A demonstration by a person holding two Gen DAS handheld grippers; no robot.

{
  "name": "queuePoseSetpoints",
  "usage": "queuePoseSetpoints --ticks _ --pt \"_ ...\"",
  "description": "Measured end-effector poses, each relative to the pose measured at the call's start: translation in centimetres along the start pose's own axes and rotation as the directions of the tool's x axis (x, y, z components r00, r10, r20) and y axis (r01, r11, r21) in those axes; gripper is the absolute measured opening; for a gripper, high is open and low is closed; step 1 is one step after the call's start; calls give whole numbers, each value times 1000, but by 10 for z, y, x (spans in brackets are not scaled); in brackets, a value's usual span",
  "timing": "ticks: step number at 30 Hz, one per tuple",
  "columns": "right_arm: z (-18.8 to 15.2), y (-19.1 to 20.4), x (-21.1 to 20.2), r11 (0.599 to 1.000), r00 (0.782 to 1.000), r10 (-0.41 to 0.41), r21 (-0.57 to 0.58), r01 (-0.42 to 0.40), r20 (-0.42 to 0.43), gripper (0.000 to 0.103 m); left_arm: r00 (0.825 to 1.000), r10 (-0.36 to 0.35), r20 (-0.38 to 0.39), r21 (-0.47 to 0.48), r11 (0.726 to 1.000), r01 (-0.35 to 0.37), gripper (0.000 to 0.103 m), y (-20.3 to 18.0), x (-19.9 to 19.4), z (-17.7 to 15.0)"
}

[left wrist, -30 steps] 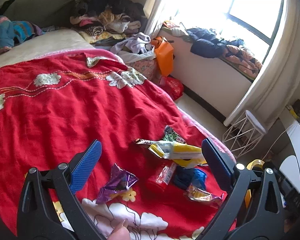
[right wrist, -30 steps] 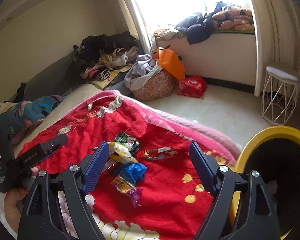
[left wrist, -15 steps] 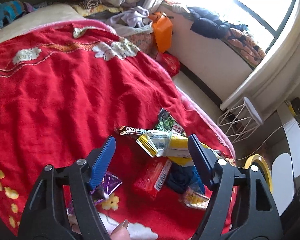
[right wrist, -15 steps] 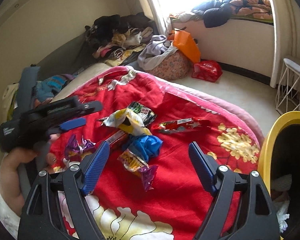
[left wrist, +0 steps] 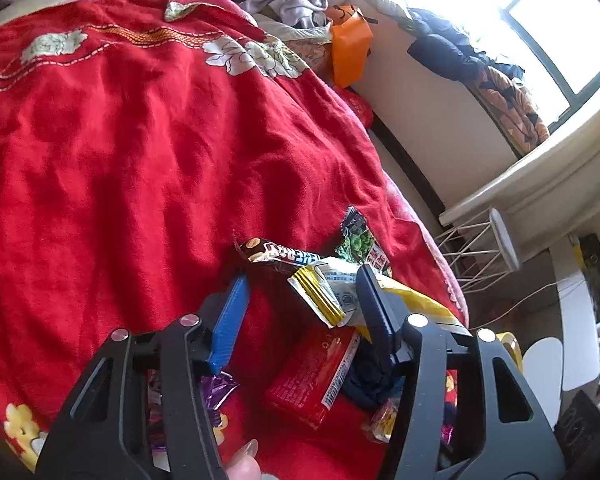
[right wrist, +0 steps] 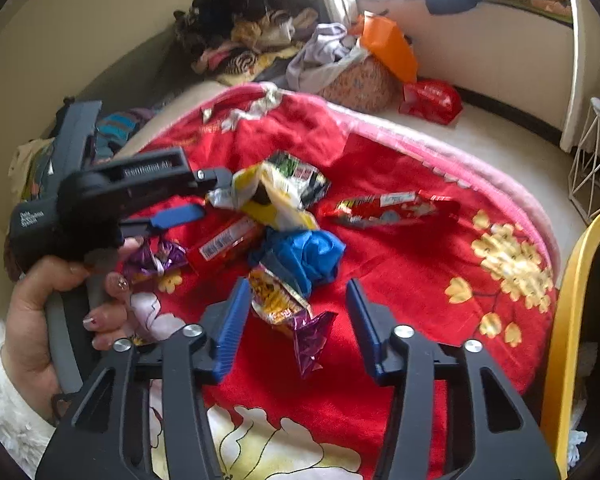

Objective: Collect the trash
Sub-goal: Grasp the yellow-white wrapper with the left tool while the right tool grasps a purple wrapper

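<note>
Both grippers lowered toward wrapper pile (right wrist: 276, 216) on red blanket (left wrist: 140, 140). My left gripper (left wrist: 300, 300) and right gripper (right wrist: 296, 316) closing, gripping nothing; yellow-purple wrapper (right wrist: 288, 312) between right fingers (right wrist: 232, 328).

Red blanket (left wrist: 140, 140), orange bag (right wrist: 388, 46), wire stool (left wrist: 480, 248).

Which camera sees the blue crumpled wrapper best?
The right wrist view: the blue crumpled wrapper lies open mid-pile, brightly lit. In the left wrist view it is a dark scrap, mostly hidden behind a gripper finger.
</note>
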State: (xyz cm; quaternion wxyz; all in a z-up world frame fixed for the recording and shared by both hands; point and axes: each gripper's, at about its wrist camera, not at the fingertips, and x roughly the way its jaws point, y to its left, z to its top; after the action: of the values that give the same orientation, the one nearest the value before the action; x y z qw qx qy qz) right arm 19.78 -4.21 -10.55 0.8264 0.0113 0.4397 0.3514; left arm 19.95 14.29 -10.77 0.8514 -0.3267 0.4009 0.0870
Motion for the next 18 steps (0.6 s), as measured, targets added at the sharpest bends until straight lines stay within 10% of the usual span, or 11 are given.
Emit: queuePoseSetpoints --ticks 6,18 --pt "-6 -4 9 997 996 64 35 -62 -66 23 998 -61 -6 -37 997 60 28 1 2 -1" --pt "-14 -7 -3 996 996 78 42 -76 -53 19 993 -122 8 -31 992 122 12 -7 -10 -5"
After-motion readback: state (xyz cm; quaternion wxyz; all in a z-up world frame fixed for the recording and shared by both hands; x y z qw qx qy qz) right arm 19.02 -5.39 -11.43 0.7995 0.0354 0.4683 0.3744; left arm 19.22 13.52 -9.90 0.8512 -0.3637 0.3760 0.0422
